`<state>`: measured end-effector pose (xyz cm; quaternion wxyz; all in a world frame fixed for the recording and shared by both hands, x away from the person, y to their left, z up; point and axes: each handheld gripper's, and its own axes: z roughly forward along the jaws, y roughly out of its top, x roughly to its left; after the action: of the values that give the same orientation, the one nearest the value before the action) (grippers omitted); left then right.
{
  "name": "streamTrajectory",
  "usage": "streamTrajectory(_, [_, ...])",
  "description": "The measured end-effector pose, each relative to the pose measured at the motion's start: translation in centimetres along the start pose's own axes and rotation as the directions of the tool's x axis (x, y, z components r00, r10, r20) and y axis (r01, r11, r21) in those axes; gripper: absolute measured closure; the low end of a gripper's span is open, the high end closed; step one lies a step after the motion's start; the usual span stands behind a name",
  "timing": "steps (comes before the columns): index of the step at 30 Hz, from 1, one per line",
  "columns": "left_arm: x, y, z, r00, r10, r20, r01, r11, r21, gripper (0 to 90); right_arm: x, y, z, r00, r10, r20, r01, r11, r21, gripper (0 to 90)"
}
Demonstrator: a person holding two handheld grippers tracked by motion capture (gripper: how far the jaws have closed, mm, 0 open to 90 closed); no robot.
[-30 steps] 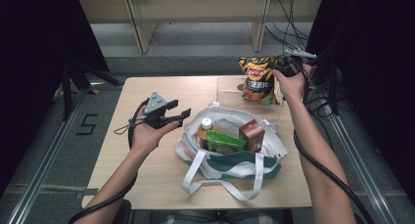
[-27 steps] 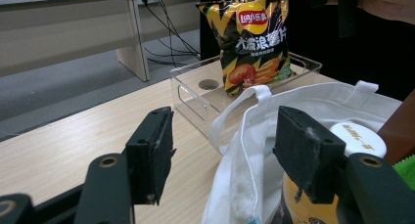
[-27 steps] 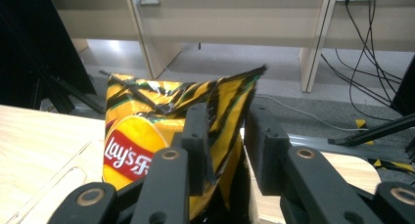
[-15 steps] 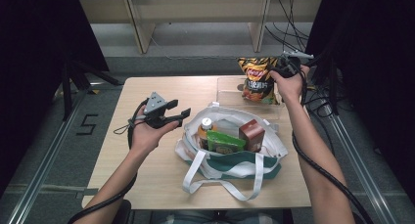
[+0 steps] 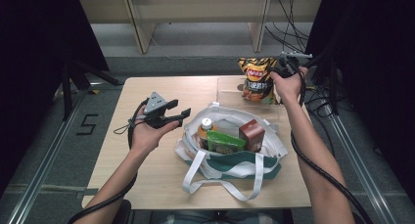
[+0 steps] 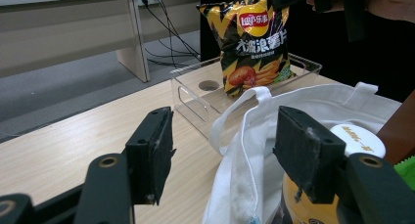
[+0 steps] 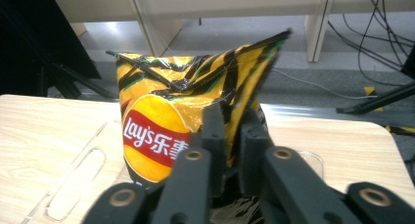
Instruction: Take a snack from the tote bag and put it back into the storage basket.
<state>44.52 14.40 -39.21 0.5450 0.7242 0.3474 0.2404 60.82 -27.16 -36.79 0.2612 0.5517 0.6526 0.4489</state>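
Observation:
A yellow and black chips bag (image 5: 255, 80) (image 6: 254, 43) stands upright in a clear tray (image 5: 228, 91) at the table's far right. My right gripper (image 5: 278, 70) (image 7: 232, 120) has just been closing its jaws on the bag's (image 7: 156, 121) right side and now pinches the foil. My left gripper (image 5: 179, 113) (image 6: 225, 150) hovers open at the left rim of a white tote bag (image 5: 193, 131) (image 6: 244, 131), with nothing between its pads. In the tote stand a bottle with a white cap (image 5: 206, 126) (image 6: 357, 138), a green packet (image 5: 224, 142) and a brown box (image 5: 252, 134).
The tote's handles (image 5: 220, 182) lie toward the table's near edge. Bare wooden tabletop (image 5: 127, 160) stretches left of the tote. Cables (image 5: 293, 33) and bench legs sit on the floor beyond the far edge.

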Motion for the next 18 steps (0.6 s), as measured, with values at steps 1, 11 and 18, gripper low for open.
streamTrajectory(1, [-0.01,-0.02,0.01,1.0000,-0.003,0.000,0.003,1.0000,0.001,39.1,0.01,0.02,-0.01,1.0000,0.001,-0.006,-0.001,1.000,-0.002,88.8])
streamTrajectory(11, [-0.02,-0.04,0.08,1.0000,-0.001,0.001,0.001,1.0000,0.004,39.0,0.59,0.06,-0.20,0.9996,0.013,-0.023,-0.014,0.999,-0.035,90.0])
streamTrajectory(18, [-0.04,-0.04,0.12,1.0000,-0.001,0.001,0.001,1.0000,0.004,39.0,0.75,0.54,-0.32,0.9972,0.002,-0.075,-0.009,0.996,-0.086,90.0])
